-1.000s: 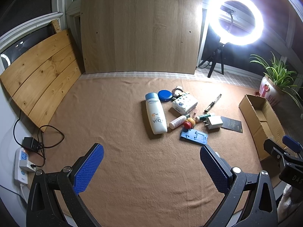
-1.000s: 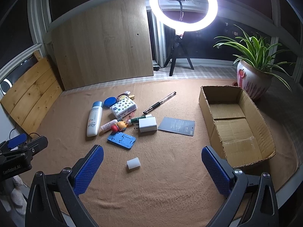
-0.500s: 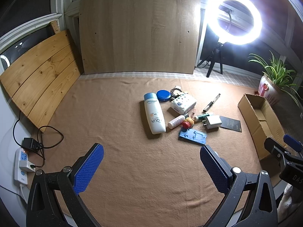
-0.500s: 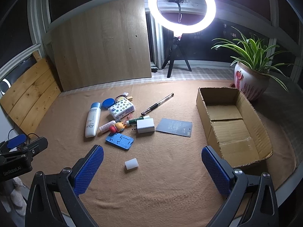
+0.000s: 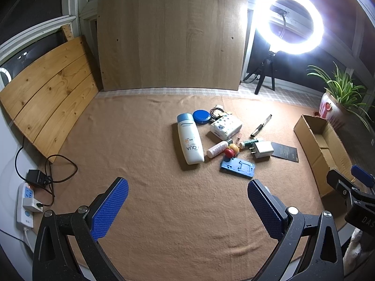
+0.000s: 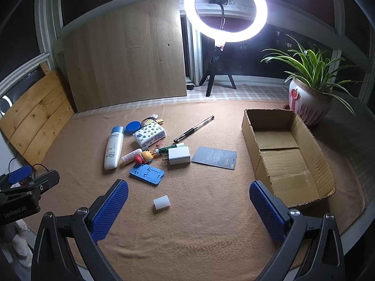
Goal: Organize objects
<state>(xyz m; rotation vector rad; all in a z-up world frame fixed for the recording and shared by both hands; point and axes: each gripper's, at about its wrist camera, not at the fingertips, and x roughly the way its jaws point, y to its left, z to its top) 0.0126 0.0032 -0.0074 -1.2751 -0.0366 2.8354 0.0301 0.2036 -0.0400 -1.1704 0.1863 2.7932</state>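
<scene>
A pile of small items lies mid-cloth: a white sunscreen bottle (image 5: 189, 139) (image 6: 114, 147), blue round lid (image 6: 133, 127), patterned tissue pack (image 6: 150, 134), black pen (image 6: 194, 128), white charger (image 6: 179, 155), dark card (image 6: 214, 157), blue phone stand (image 6: 147, 175) and a small toy figure (image 6: 144, 156). A white block (image 6: 161, 202) lies alone nearer me. An open cardboard box (image 6: 284, 149) (image 5: 321, 145) stands to the right, with nothing in it. My left gripper (image 5: 187, 208) and right gripper (image 6: 188, 207) both hover open above the cloth, holding nothing.
A ring light on a tripod (image 6: 225, 16) and a potted plant (image 6: 309, 98) stand at the back right. Wooden boards (image 5: 171, 39) lean at the back and left. A power strip with cables (image 5: 27, 201) lies at the left edge.
Both views have shifted slightly; the items sit a little further left and up in the frames. Nothing on the cloth has moved, and both grippers stay open.
</scene>
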